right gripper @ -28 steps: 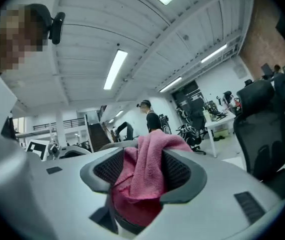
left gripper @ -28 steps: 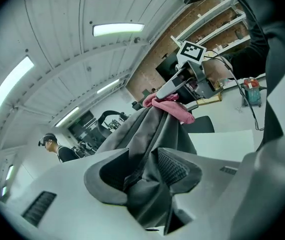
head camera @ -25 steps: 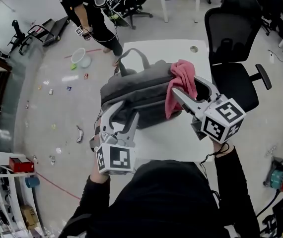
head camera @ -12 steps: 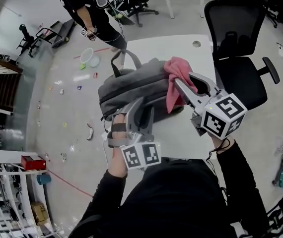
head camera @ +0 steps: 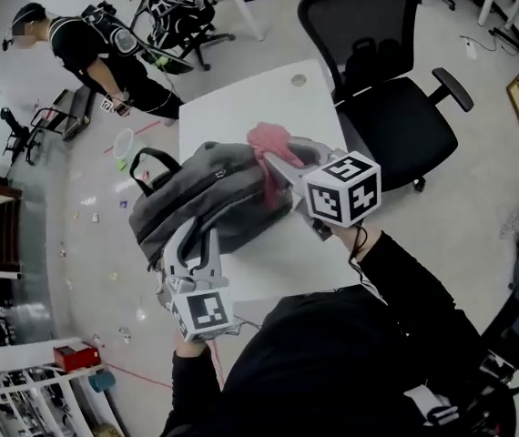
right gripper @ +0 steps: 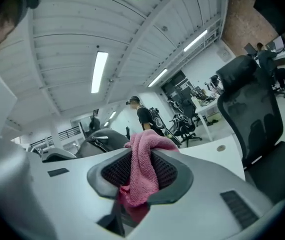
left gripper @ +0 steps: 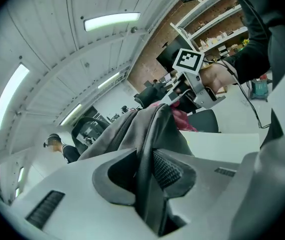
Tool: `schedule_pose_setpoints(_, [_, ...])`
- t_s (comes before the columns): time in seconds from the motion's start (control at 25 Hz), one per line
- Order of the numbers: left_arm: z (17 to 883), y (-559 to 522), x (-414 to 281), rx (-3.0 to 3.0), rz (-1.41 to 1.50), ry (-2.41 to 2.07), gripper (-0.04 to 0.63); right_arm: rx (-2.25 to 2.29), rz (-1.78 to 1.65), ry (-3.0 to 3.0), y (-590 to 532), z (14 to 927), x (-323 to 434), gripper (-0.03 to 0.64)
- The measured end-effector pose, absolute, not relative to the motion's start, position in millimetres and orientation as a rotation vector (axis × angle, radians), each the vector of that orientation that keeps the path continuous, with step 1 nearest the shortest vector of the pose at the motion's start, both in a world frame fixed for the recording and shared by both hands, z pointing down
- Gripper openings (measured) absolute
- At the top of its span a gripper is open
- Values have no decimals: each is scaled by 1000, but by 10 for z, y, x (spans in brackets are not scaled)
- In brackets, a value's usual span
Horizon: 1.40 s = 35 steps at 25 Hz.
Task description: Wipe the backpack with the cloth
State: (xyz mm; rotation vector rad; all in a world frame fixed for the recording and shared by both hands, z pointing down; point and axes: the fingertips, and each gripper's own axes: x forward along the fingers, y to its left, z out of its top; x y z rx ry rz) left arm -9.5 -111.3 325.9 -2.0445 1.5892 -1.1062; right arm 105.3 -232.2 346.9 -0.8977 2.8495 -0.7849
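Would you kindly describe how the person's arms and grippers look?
Black long sleeves. The left gripper and right gripper are pale grey, with dark textured pads and a white cube of black square markers. A dark cord hangs at the right wrist. Their jaws have just been closing, left on the backpack, right on the cloth.

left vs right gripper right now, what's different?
The left gripper is clamped on a dark fold of the grey backpack; the right gripper is clamped on the pink cloth. In the head view the left gripper grips the backpack's near lower edge, while the right gripper sits at its far side with the cloth draped on it. Shared: both have just been closing their jaws, each with material between them.
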Motion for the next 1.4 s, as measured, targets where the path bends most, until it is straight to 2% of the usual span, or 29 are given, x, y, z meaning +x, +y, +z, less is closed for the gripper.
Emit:
schedule_pose_setpoints(0.16, [3314,-1043,83,-2032,-1072,1626,97,-640,-517,2841,-2085,2745,971,106])
schedule_pose_setpoints(0.28, [3267,-1011,277,-2044,-1072,1640,97,-533,-459,2849,-1988,2566,1051,106])
schedule_pose_setpoints(0.48, [3164,-906,328,-2051,-1031,1620,97,-602,-747,2778,-2156,3193,1320,106])
schedule_pose_setpoints(0.68, [3098,-497,670,-2035,-1104,1486,97,-630,-1110,2605,-1886,3938,1856,106])
schedule_pose_setpoints(0.88, [3382,-508,406,-2070,-1027,1476,98,-820,-1268,2681,-1907,5133,1652,106])
schedule_pose_setpoints(1.0, [3434,-508,375,-2066,-1037,1452,98,-860,-1322,2648,-1915,5345,1623,106])
schedule_pose_setpoints(1.2, [3453,-536,360,-2059,-1054,1442,98,-836,-1234,2671,-1981,5041,1583,106])
schedule_pose_setpoints(1.4, [3446,-533,396,-2057,-1039,1442,98,-564,-867,2687,-1880,3689,1506,106])
